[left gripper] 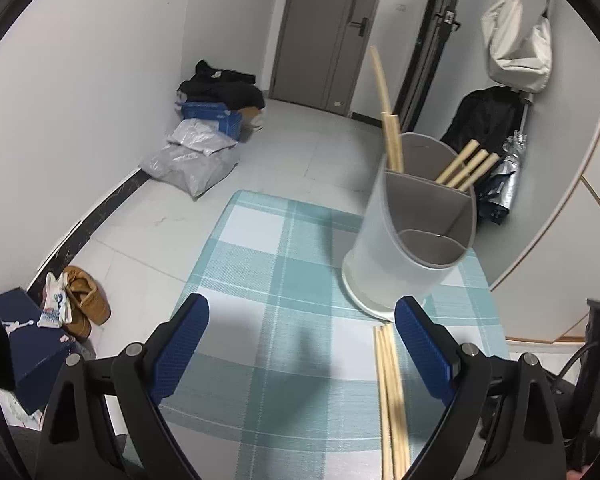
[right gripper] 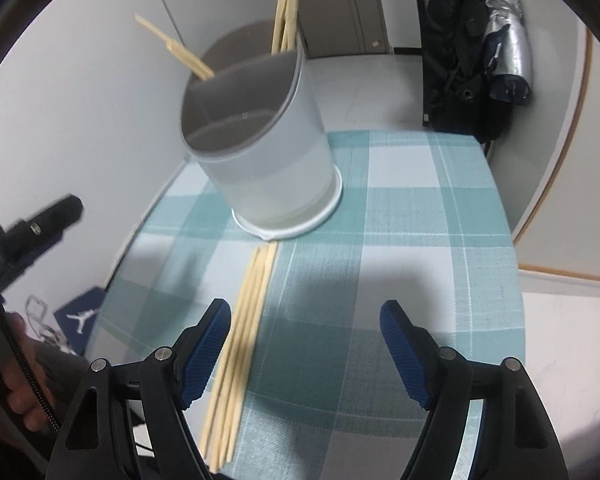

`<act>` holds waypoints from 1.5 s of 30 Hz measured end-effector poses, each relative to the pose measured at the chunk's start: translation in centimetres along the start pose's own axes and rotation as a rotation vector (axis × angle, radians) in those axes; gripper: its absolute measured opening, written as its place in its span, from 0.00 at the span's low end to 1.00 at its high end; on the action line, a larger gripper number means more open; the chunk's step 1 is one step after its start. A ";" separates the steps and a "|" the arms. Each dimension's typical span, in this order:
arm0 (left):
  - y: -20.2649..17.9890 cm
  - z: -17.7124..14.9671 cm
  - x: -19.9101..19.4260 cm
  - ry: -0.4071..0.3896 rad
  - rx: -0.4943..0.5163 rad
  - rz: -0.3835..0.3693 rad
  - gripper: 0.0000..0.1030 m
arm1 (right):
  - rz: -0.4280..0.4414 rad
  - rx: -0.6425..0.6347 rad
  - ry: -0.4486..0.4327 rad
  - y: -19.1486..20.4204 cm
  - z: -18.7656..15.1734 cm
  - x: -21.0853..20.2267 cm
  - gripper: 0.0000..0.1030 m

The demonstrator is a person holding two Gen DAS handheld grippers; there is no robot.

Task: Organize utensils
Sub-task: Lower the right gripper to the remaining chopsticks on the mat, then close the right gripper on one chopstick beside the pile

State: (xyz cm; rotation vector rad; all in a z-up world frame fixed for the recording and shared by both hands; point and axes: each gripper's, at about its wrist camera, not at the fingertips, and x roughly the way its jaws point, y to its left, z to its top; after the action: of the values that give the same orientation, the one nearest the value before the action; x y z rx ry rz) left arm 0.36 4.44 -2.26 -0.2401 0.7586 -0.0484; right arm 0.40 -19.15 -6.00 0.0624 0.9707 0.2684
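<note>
**Right wrist view: loose chopsticks beside the divided holder**

Right wrist camera shows the right gripper (right gripper: 306, 354) spread wide, holding nothing; pale wooden chopsticks (right gripper: 242, 344) lie bundled on the checked tabletop (right gripper: 420, 220), just inside its left finger, their far ends touching the base of the white utensil holder (right gripper: 268, 152) ahead; more sticks stand in its rear compartments; the front one looks empty. Left wrist camera shows the left gripper (left gripper: 302, 350) equally wide and empty, the bundle beside its right finger; only there appear brown shoes (left gripper: 86, 304) and floor bags (left gripper: 192, 160).
</note>
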 end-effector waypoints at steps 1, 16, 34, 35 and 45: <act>0.2 0.0 0.3 0.011 -0.005 0.006 0.90 | -0.017 -0.012 0.012 0.3 0.0 0.5 0.75; 2.9 0.4 1.9 0.097 -0.097 0.014 0.90 | -0.075 -0.157 0.096 3.5 0.0 5.3 0.57; 3.8 0.5 2.1 0.117 -0.134 0.016 0.90 | -0.145 -0.243 0.107 6.2 -0.2 6.2 0.27; 3.9 0.5 2.1 0.120 -0.140 0.016 0.90 | -0.150 -0.235 0.107 6.2 -0.1 6.3 0.27; 4.5 0.4 1.9 0.114 -0.150 0.040 0.90 | -0.156 -0.190 0.131 6.2 0.0 6.7 0.14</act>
State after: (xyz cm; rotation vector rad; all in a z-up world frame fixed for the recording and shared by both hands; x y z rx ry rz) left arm 1.85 8.66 -4.33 -0.3671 0.8811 0.0328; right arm 2.80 -11.51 -10.36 -0.2062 1.0703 0.2217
